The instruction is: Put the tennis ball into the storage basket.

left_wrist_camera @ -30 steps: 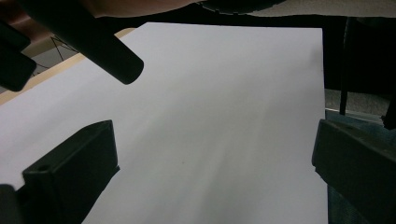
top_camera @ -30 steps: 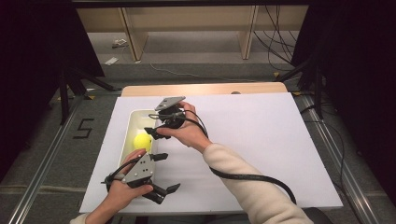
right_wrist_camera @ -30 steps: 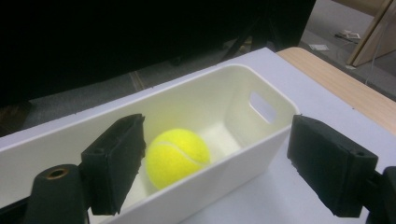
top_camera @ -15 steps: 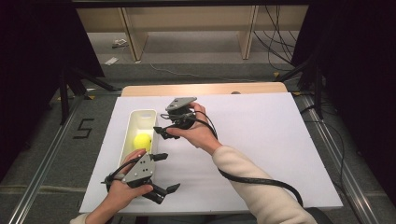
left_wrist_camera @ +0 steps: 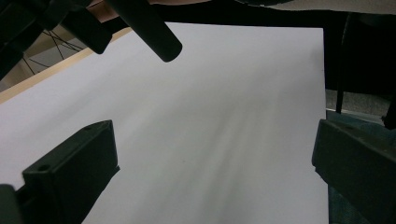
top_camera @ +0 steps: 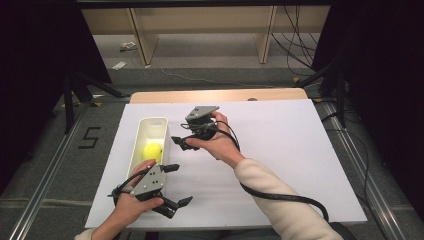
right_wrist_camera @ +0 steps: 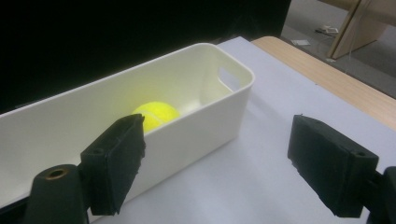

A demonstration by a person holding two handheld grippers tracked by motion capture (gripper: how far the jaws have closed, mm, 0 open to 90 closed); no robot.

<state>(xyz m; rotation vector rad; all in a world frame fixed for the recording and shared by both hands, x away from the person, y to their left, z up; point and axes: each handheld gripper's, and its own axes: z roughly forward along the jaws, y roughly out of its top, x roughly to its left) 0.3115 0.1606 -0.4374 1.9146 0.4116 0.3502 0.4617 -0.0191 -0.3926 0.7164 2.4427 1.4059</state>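
A white oblong bin (top_camera: pixel 154 120) stands on the left of the white table sheet (top_camera: pixel 285 145), and a yellow tennis ball (top_camera: pixel 152 151) lies inside it. My right gripper (top_camera: pixel 182 135) hovers just right of the bin, open and empty, pointing toward it. In the right gripper view the bin (right_wrist_camera: pixel 201 70) and the ball (right_wrist_camera: pixel 156 114) lie beyond the open right gripper (right_wrist_camera: pixel 219 154). My left gripper (top_camera: pixel 178 185) is open near the front edge, below the bin. In the left gripper view the left gripper (left_wrist_camera: pixel 215 163) has only bare sheet between its jaws.
A wooden table edge (top_camera: pixel 220 95) shows beyond the sheet. The right gripper's black cable (top_camera: pixel 280 197) trails across the sheet near the forearm. Metal rails (top_camera: pixel 45 175) and dark stands flank the table on the floor.
My right gripper has drawn back from over the bin, moving right and slightly away from the ball. The left gripper has stayed in place.
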